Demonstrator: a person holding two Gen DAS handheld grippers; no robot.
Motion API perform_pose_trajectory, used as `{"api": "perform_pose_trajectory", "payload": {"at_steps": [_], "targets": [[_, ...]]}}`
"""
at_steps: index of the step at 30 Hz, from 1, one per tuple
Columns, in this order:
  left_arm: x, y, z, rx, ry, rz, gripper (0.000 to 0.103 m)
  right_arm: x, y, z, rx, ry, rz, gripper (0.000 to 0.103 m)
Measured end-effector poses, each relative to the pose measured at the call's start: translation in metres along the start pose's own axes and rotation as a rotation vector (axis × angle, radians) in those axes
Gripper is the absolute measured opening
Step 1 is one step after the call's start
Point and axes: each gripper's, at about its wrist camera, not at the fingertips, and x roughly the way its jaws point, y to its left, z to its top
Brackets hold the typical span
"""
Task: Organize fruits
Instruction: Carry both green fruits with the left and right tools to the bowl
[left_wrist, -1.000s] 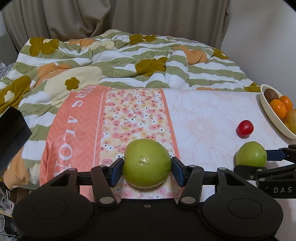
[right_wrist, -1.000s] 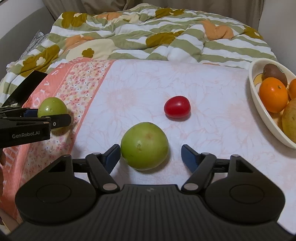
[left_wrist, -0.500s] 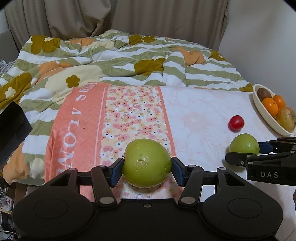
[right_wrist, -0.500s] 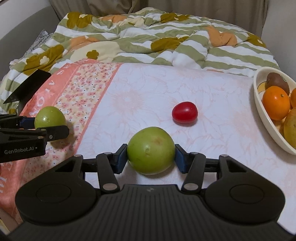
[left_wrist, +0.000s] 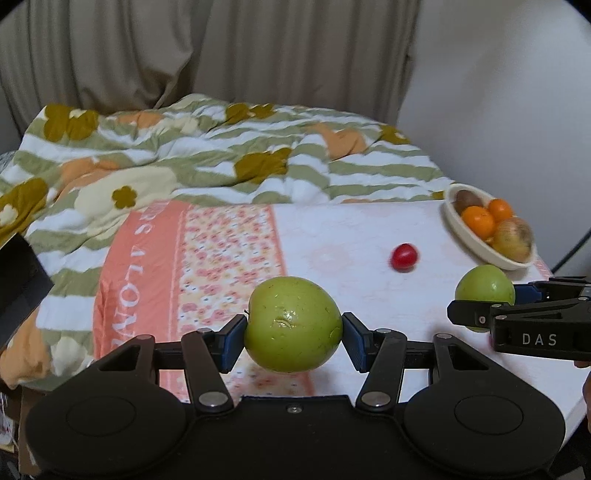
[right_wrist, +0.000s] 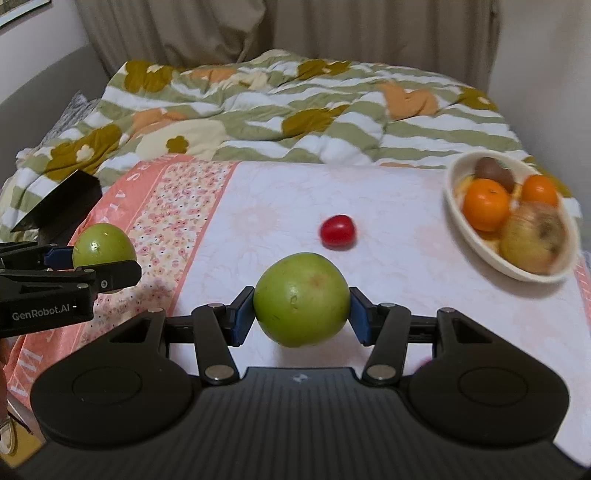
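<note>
— Gripping anything, the left hand-held gripper (left_wrist: 293, 332)?
— Yes: its blue pads are pressed on both sides of a green apple (left_wrist: 293, 325), held clear above the patterned cloth (left_wrist: 229, 266).
— And the right hand-held gripper (right_wrist: 301, 314)?
— Its jaws have just been closing and now clamp a second green apple (right_wrist: 301, 299), lifted over the pale part of the tabletop (right_wrist: 406, 236).
— What lies beyond?
— A small red fruit (right_wrist: 338, 230) alone on the tabletop. Further right, a cream bowl (right_wrist: 480, 240) at the edge holds two oranges (right_wrist: 485, 203), a brown kiwi (right_wrist: 493, 171) and a yellowish fruit (right_wrist: 532, 240). A striped floral quilt (right_wrist: 295, 110) lies behind.
</note>
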Motion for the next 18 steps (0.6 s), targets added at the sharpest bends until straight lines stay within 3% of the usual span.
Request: {"api": "perform_pose_trajectory", "payload": {"at_steps": [8, 18], "targets": [[-0.030, -0.041, 0.005, 0.054, -0.059, -0.025, 0.060, -0.050, -0.034, -0.016, 0.064, -0.039, -0.037, 0.068], [-0.039, -0.124, 0.011, 0.037, -0.106, -0.015, 0.060, -0.096, -0.120, -0.030, 0.068, -0.061, -0.030, 0.068]]}}
